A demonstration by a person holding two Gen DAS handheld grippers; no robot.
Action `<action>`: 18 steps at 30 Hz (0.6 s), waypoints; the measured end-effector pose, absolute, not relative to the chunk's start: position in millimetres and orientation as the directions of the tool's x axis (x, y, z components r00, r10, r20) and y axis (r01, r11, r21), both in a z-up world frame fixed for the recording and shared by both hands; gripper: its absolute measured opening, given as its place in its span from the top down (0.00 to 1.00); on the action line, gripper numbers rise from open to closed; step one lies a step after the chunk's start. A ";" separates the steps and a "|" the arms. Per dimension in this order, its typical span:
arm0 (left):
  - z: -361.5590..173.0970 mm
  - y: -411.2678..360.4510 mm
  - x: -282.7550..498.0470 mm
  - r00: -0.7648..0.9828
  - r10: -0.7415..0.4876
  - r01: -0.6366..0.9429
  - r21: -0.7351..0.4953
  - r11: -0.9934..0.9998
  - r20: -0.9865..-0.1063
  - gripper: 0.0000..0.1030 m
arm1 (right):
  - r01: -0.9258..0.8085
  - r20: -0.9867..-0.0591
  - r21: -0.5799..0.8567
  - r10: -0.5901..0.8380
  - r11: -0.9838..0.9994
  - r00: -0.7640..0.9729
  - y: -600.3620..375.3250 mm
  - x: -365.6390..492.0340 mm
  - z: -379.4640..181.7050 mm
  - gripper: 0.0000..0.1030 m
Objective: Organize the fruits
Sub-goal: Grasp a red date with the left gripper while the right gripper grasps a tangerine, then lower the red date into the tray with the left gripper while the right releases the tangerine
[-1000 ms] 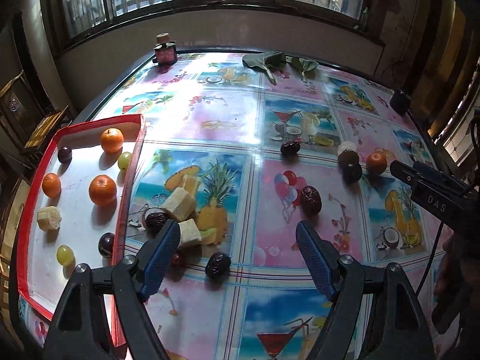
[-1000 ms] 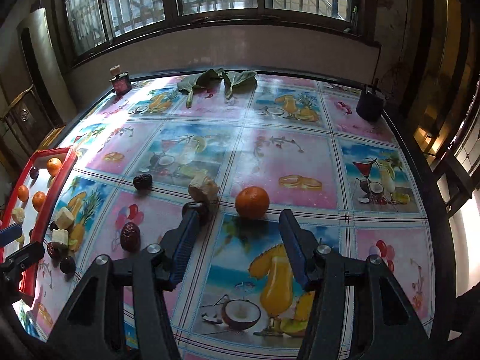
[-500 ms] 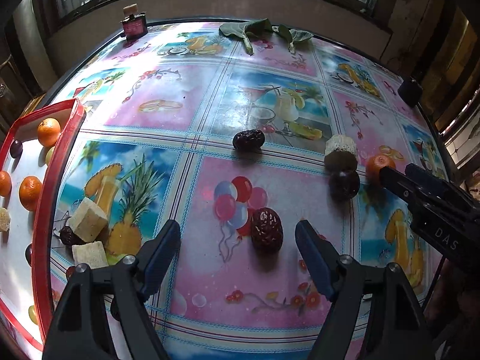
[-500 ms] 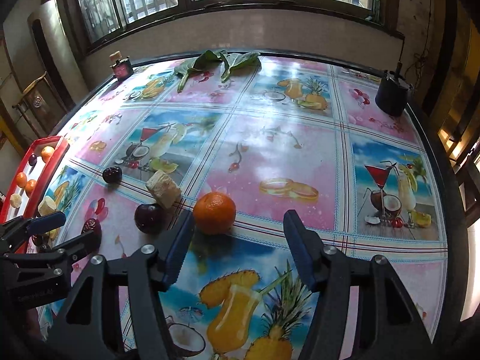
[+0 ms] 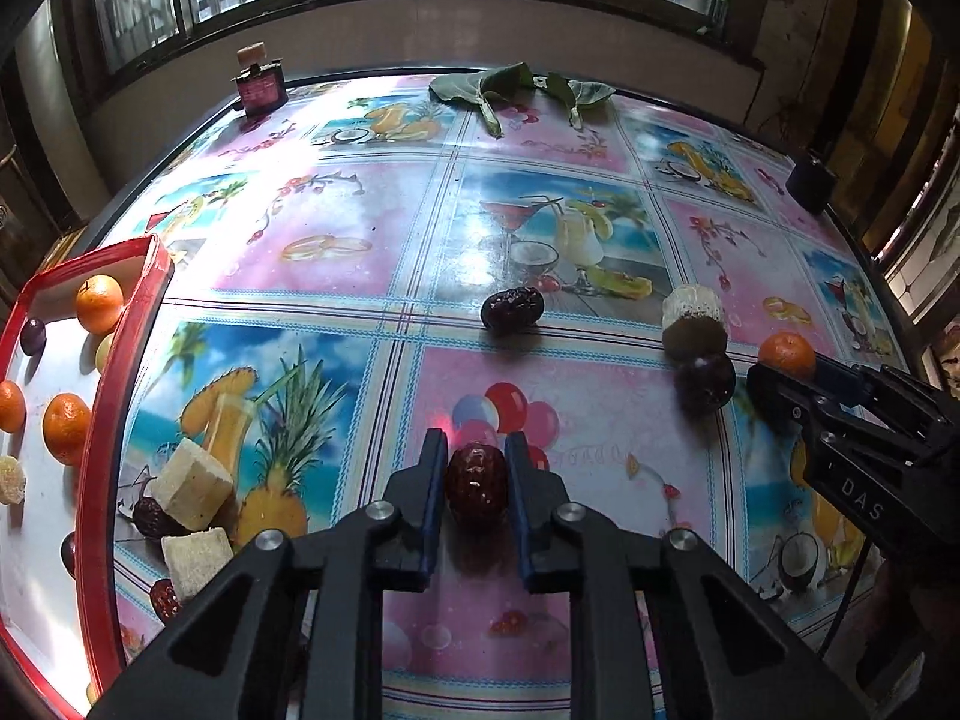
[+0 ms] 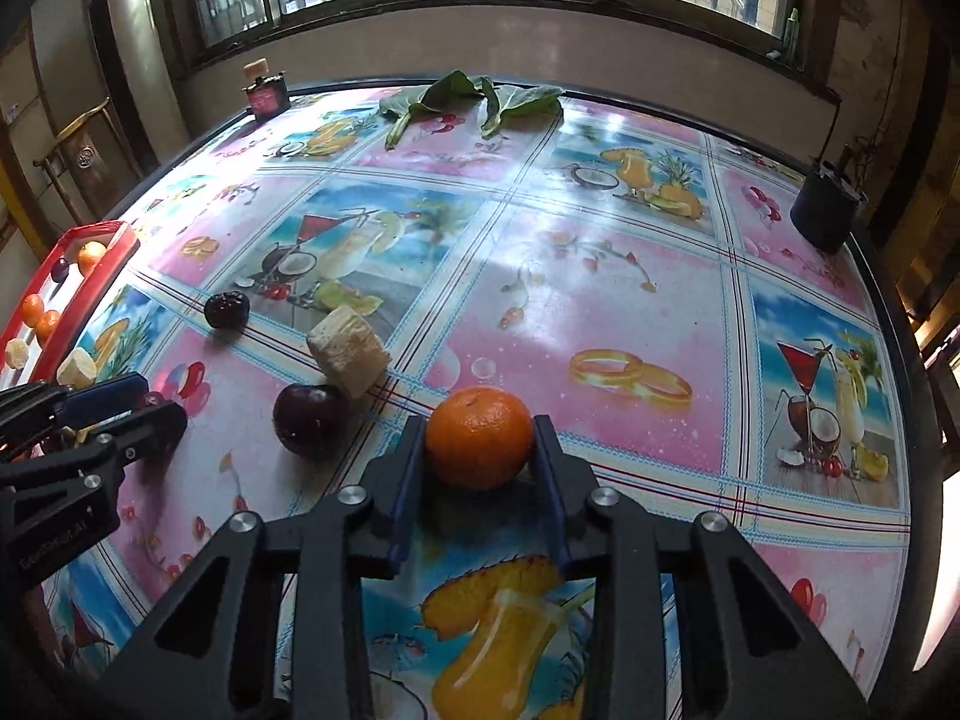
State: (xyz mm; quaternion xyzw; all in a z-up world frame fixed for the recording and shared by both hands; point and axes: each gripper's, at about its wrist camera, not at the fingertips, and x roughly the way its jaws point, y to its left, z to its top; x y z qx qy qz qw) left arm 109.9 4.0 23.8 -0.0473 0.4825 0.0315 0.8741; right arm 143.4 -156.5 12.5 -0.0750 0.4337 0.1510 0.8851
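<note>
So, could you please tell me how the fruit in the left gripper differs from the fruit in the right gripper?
The left gripper is shut on a dark red, wrinkled, oval date; the right gripper is shut on a bright orange, round tangerine. The tangerine is clearly larger, so the right gripper stands wider. Both fruits sit on the tablecloth.

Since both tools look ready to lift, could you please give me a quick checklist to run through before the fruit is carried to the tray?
1. Left tool shut on the red date, which sits centred between the pads: ok.
2. Right tool shut on the orange, a pad on each side; its jaws have just been closing: ok.
3. Plum and pale cube stand clear of the right tool's fingers: ok.
4. Red tray has bare floor for more fruit: ok.
5. Grip firm enough to lift: cannot tell.
6. Fruit left on the table, such as the dark date: not ok, still to sort.
</note>
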 end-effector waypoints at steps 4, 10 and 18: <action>24.0 1.5 104.3 0.526 0.010 -0.103 -0.052 0.993 -0.851 0.83 | -0.306 -0.796 0.014 0.196 0.952 0.573 -164.2 132.3 13.7 0.66; 23.8 -0.5 77.1 0.517 -0.072 -0.063 -0.122 0.991 -0.853 0.83 | -0.262 -0.799 0.017 0.171 0.965 0.577 -176.3 104.9 19.2 0.66; 26.8 4.5 26.4 0.506 -0.111 0.001 -0.128 0.992 -0.856 0.83 | -0.213 -0.815 0.047 0.160 0.976 0.556 -181.9 56.6 17.6 0.66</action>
